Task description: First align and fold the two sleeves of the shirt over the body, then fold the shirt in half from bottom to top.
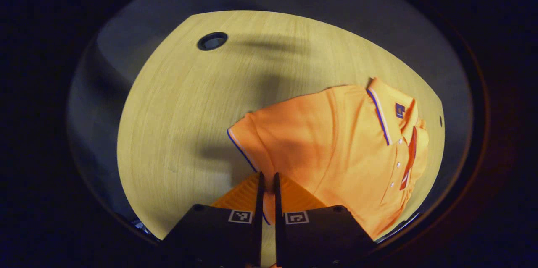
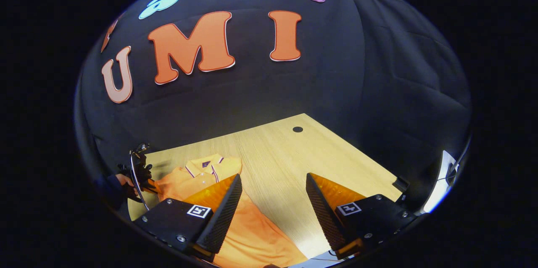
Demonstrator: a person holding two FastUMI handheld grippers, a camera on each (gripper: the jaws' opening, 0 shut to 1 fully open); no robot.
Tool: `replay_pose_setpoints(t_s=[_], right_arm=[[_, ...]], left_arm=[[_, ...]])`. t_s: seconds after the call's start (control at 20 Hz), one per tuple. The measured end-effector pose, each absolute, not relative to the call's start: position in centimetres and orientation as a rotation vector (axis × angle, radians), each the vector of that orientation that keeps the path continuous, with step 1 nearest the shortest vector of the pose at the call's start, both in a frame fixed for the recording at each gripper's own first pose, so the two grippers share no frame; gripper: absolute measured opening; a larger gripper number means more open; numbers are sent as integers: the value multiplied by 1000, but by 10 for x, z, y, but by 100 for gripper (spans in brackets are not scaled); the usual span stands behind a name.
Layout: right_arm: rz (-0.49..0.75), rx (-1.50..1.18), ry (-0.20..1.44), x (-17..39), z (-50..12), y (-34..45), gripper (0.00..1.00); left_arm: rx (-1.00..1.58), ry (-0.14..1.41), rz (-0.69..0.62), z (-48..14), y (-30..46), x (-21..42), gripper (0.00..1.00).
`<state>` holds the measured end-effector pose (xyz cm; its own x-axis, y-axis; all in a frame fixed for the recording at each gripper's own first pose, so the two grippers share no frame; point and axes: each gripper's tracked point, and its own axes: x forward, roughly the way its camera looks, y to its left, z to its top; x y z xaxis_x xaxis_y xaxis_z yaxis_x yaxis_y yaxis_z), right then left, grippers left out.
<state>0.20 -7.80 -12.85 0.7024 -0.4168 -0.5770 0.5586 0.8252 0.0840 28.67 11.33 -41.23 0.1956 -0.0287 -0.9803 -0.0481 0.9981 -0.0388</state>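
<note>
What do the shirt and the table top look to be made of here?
Shirt: soft knit cloth, probably a cotton-type polo fabric; matte orange, creasing in soft folds, with a striped collar and small buttons. Table: pale wood-grain surface with fine parallel lines and a dull sheen; it could be laminate or veneer rather than solid wood.

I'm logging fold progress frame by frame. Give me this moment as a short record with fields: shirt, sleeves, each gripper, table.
shirt: orange polo shirt lying on the wooden table, collar with dark and white trim, buttons showing
sleeves: one sleeve spread out flat beside the body, not yet folded over
left gripper: left gripper with fingers nearly together, at the sleeve's edge; grip on cloth unclear
right gripper: right gripper wide open above the shirt's lower part, holding nothing
table: round hole near the far edge
</note>
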Motion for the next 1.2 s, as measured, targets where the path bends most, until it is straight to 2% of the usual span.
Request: replay_pose_setpoints(t_s=[0.4, 0.75, 0.95, 1.05, 1.1, 1.15, 1.2], right_arm=[[-518, 310, 606, 2, -146, -54, 94], [-522, 281, 616, -10, -143, -54, 94], [-564, 302, 622, -25, -146, -58, 94], [-583, 311, 624, -31, -146, -60, 94], [-589, 316, 623, -34, -147, -60, 94], [-590, 318, 619, -34, -147, -60, 94], [-591, 314, 614, -34, -147, -61, 95]], left_arm=[[9, 1163, -162, -353, 65, 313, 14], [142, 1131, -315, -344, 6, 325, 14], [134, 1103, -482, -336, -46, 322, 15], [113, 1080, -538, -325, -59, 317, 39], [126, 1065, -540, -324, -57, 314, 65], [152, 1048, -529, -320, -53, 313, 70], [174, 1029, -518, -323, -50, 314, 91]])
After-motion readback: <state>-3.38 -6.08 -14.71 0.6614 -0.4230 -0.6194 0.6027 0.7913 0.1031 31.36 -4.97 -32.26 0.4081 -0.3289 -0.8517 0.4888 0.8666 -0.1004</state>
